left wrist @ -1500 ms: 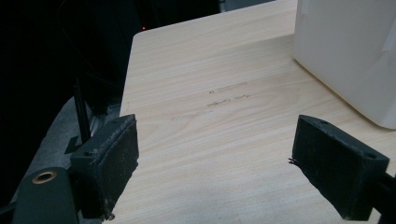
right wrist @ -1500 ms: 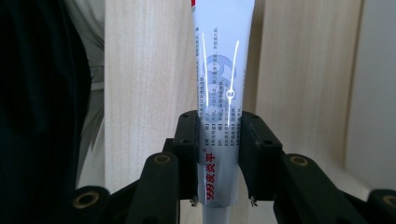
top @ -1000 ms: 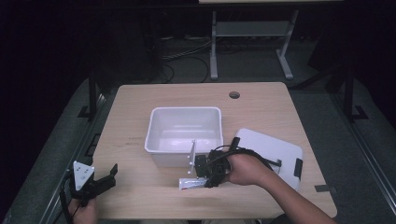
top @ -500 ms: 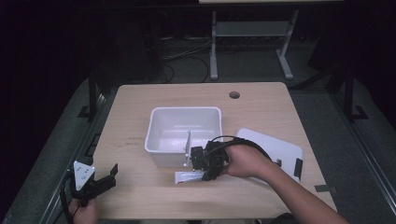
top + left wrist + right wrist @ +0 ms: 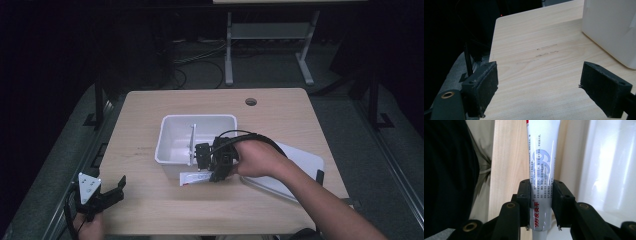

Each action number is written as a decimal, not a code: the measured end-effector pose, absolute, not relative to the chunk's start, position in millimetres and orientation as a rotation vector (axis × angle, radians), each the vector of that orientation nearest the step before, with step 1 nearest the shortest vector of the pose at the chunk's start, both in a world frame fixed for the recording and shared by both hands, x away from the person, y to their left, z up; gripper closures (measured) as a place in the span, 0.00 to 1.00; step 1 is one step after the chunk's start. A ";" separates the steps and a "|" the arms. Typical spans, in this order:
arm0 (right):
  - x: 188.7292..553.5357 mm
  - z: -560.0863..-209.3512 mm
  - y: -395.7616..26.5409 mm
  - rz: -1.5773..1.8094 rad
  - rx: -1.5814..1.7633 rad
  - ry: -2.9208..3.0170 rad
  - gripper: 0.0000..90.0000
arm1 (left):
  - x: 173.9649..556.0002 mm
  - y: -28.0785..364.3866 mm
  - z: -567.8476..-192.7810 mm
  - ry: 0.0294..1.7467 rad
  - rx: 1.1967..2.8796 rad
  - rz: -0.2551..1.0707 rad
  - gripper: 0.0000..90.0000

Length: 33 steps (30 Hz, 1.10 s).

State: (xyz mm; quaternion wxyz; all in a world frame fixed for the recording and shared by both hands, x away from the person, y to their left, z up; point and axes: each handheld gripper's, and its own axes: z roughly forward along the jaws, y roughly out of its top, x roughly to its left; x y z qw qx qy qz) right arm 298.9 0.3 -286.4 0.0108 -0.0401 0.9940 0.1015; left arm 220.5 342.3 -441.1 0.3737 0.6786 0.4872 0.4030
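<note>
We recorded the right gripper (image 5: 212,161) at the near wall of the white bin (image 5: 172,131), its jaws clamped on a white tube (image 5: 543,167) printed with blue and red text. In the right gripper view the tube ran straight out between the two black jaws, its long axis in line with them, the pads pressing on its flat sides close to one end; the rest of the tube reached out past the jaw tips, with the wooden counter (image 5: 280,117) beneath it and the bin wall just beside it. In the high view the tube (image 5: 192,142) showed as a thin white strip standing up over the bin's near rim, so we judged it to be held tilted or nearly upright, its free end above the bin's inside; how high it cleared the rim we could not tell. A flat white carton (image 5: 196,177) lay on the counter just in front of the bin, below the right gripper, and a white lid (image 5: 305,161) lay to the right of the bin under the person's forearm. The left gripper (image 5: 107,192) rested at the near left corner of the counter, well apart from the bin, jaws wide apart with nothing between them. We judged the right hand far the nearer for the coming move, lowering the tube into the bin.
</note>
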 end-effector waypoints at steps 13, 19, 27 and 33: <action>321.2 -270.1 1.2 0.325 -0.077 3.071 0.77 | 220.8 343.2 -441.4 1.250 1.744 1.032 0.16; 332.0 -270.9 2.1 0.320 -0.050 3.071 0.77 | 220.9 342.8 -441.9 1.252 1.740 1.029 0.16; 348.0 -278.3 1.2 0.298 -0.007 3.079 0.77 | 221.2 342.4 -442.0 1.247 1.745 1.031 0.16; 355.9 -281.9 -0.4 0.301 0.020 3.080 0.77 | 220.9 342.7 -441.9 1.251 1.740 1.030 0.16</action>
